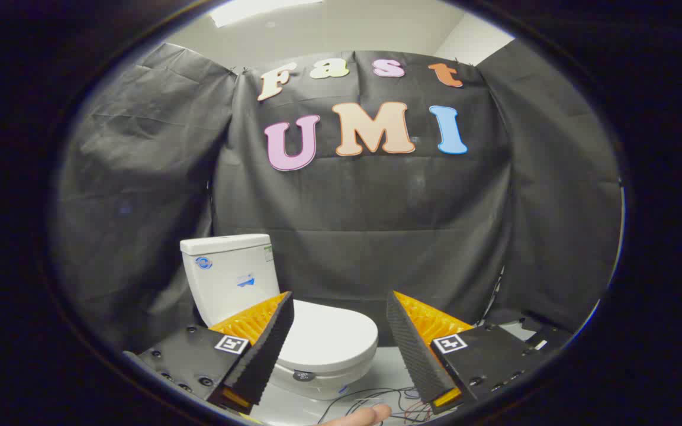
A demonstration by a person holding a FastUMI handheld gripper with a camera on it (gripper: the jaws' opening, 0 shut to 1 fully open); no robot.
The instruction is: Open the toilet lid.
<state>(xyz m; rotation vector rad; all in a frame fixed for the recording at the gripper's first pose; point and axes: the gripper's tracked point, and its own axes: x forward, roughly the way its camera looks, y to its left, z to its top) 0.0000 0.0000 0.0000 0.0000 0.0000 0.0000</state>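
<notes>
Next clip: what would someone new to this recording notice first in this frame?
The white toilet stands beyond the fingers, a little toward the left one, with its lid down and its tank against the black cloth wall. The gripper is open, its orange-and-black fingers spread wide and touching nothing. Loose cables lie on the floor by the base.

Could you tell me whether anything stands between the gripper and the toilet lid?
Nothing visible does. The gripper is open, and the closed toilet lid lies just beyond its fingers, with only bare space between. Thin cables lie on the floor below.
</notes>
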